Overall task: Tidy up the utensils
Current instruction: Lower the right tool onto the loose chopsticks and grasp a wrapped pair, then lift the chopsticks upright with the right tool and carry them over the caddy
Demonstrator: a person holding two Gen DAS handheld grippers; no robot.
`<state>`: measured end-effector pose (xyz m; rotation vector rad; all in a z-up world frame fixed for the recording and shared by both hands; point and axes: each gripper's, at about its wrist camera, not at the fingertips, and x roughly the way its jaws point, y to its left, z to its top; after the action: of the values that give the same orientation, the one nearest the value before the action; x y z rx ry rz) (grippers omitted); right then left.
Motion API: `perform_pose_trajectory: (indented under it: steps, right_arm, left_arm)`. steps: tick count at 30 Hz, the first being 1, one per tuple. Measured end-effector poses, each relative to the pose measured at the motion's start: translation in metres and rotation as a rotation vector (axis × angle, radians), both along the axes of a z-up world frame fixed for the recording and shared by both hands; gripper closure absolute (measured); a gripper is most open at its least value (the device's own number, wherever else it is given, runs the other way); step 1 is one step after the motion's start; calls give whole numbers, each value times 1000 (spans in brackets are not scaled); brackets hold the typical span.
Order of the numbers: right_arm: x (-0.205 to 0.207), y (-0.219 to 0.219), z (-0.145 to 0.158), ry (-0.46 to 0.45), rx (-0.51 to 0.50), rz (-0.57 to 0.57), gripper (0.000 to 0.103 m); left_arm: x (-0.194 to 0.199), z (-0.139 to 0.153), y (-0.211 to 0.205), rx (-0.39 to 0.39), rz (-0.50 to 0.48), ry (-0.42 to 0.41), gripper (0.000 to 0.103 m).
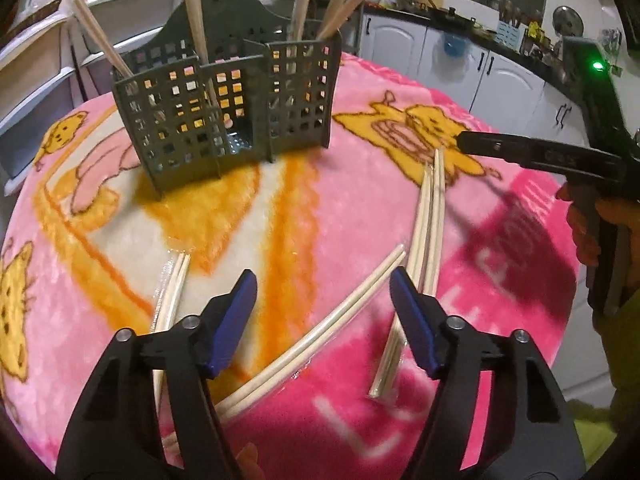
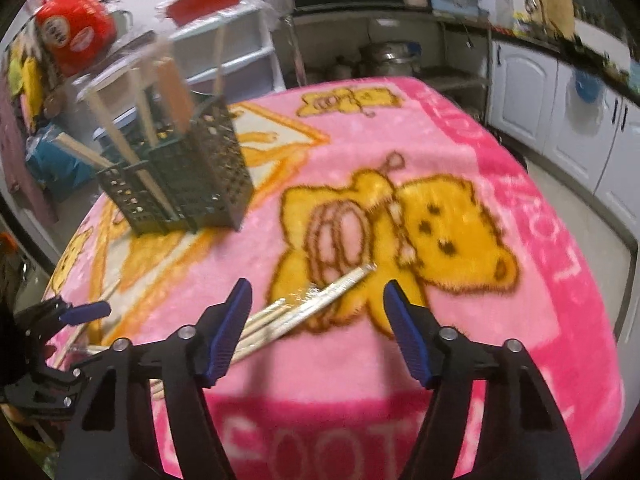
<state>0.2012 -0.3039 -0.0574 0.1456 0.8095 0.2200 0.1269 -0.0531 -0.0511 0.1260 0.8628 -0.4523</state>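
A dark green perforated utensil holder (image 1: 224, 108) stands on the pink blanket, with several chopsticks upright in it; it also shows in the right wrist view (image 2: 180, 184). Wrapped chopstick pairs lie loose: one (image 1: 320, 336) between my left gripper's fingers, one (image 1: 428, 216) to the right, one (image 1: 170, 304) to the left. My left gripper (image 1: 323, 286) is open above them and empty. My right gripper (image 2: 318, 296) is open and empty, just above the wrapped chopsticks (image 2: 320, 300) on the yellow bear print. The right gripper also shows in the left wrist view (image 1: 464, 140).
The round table is covered by a pink cartoon blanket (image 2: 460, 152). White cabinets (image 1: 460, 60) stand behind on the right, white drawers (image 1: 36, 80) on the left. A red bag (image 2: 72, 36) sits on shelves behind the holder.
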Motion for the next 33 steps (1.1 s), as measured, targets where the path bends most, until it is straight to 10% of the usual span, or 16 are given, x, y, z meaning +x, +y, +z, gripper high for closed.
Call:
perform_pose_trajectory:
  steps: [15, 33]
  right_arm:
    - [54, -13, -29, 159, 80, -79, 73]
    - [43, -5, 8, 13, 113, -43, 92]
  left_arm:
    - [13, -15, -25, 75, -77, 39, 54]
    - [40, -19, -51, 91, -123, 60, 67]
